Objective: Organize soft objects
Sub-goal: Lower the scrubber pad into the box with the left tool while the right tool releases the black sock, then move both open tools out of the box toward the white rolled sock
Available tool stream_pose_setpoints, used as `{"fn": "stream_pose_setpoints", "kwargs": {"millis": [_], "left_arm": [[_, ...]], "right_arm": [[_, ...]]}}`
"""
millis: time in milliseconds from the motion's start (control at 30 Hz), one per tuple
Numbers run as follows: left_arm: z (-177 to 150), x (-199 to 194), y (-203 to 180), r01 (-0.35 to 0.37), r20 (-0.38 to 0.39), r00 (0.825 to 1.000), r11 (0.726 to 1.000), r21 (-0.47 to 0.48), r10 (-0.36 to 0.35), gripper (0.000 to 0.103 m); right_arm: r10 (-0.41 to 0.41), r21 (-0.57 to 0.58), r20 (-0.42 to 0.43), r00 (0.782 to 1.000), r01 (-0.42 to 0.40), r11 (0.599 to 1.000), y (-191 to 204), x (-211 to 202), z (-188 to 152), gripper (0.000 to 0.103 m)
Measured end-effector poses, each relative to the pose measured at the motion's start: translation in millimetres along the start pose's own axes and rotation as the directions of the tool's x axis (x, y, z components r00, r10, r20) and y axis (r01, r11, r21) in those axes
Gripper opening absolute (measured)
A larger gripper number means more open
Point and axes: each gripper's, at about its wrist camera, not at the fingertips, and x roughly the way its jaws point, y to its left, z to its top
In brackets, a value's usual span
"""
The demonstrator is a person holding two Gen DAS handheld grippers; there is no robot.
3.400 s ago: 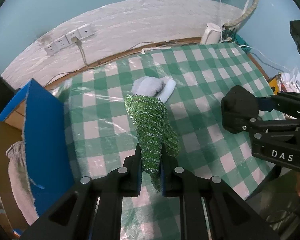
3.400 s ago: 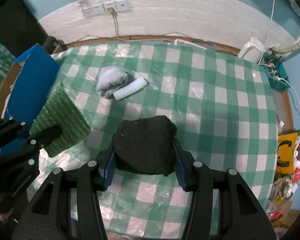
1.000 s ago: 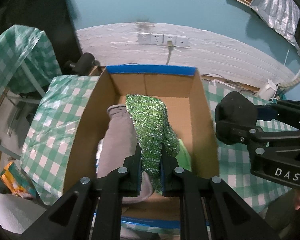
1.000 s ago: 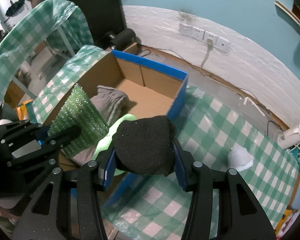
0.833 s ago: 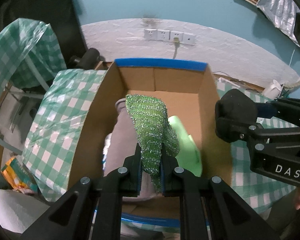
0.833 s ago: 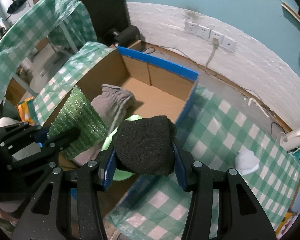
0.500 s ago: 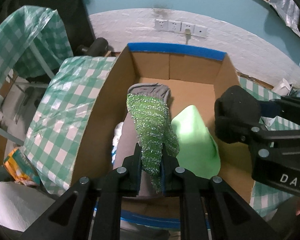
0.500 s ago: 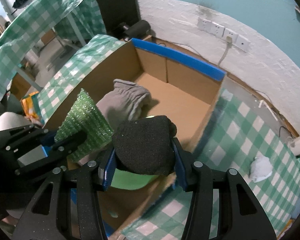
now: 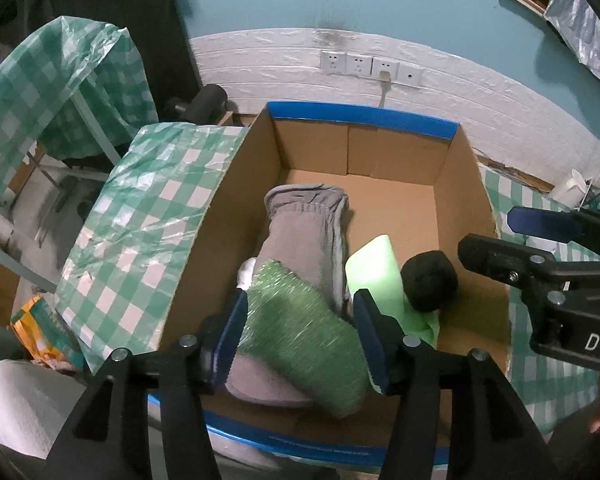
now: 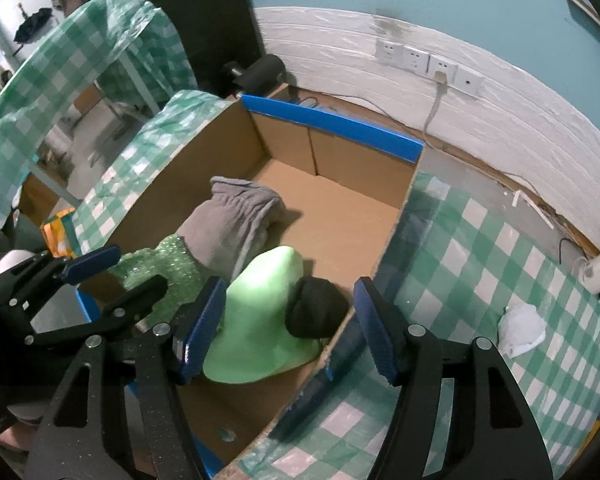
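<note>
1. Left tongs (image 9: 300, 330) are being held wide apart above the near-left end of the blue-edged open cardboard box (image 9: 364, 118); nothing is being gripped.
2. The glittery green knitted scrubber cloth (image 9: 304, 332) is lying loose between the blue pads, resting on the grey folded fabric garment (image 9: 308, 236) in the box.
3. Right tongs (image 10: 288, 332) are likewise being held spread, over the box's near-right wall, gripping nothing.
4. The black fuzzy rolled sock (image 10: 314, 308) is sitting inside the box, against the right wall, on top of the pale green soft cloth (image 10: 260, 320).
5. The pale green cloth is lying just beside the grey garment, touching it.
6. The box is being flanked by the green-and-white checked plastic-covered bench (image 10: 480, 280).
7. A crumpled white soft item (image 10: 522, 330) is lying on the bench, well apart from the box.
</note>
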Motion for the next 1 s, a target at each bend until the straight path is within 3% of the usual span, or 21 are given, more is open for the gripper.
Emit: {"fn": "stream_pose_setpoints", "kwargs": {"millis": [233,1000], "left_arm": [[3,-8,-11,0.024,0.025,0.999,1.0,0.013,-0.025,0.063],[9,-25,-61,0.06,0.072,0.995,0.993,0.106,-0.068,0.067]], "right_arm": [[-0.024,-0.001,0.006,1.0,0.024,1.0,-7,-5,-5,0.066],[-0.087,0.1,0.02,0.996,0.085,0.991,-57,-31,-30,0.066]]}}
